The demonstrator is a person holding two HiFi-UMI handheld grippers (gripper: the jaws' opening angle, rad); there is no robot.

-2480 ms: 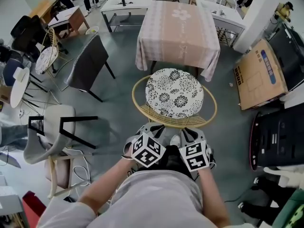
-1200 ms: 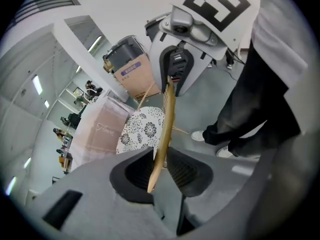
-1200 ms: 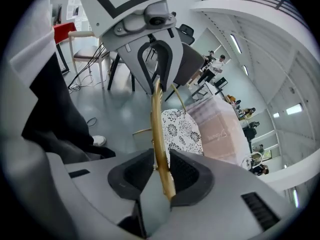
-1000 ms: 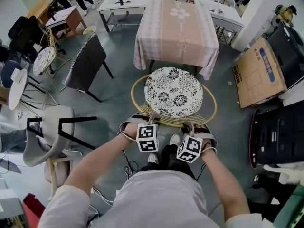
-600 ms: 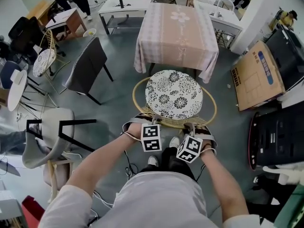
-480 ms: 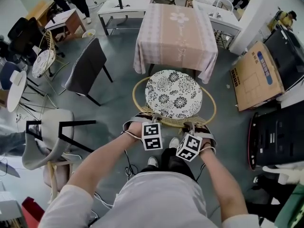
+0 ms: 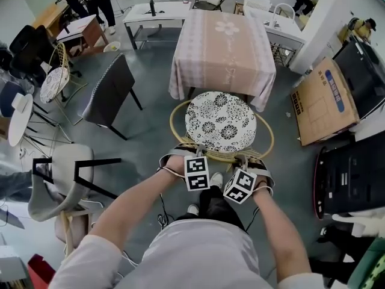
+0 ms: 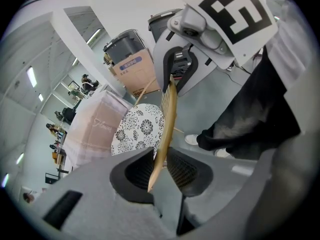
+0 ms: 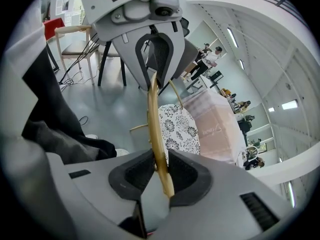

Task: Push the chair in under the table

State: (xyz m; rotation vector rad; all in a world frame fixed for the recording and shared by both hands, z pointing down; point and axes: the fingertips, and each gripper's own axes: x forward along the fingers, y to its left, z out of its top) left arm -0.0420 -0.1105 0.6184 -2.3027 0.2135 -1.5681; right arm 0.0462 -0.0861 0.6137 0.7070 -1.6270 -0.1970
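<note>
I'm mid-push: my left hand-held gripper (image 8: 160, 168) and right hand-held gripper (image 9: 159, 170) are each clamped on the rattan back rim (image 7: 218, 156) of the chair (image 7: 220, 121), whose seat sits just short of the cloth-draped worktop (image 7: 224, 44). Next, I judge, comes a straight, even shove from both sides so it slides under without skewing. The one container nearby, a cardboard box (image 7: 323, 98) on the floor, hides its contents.
</note>
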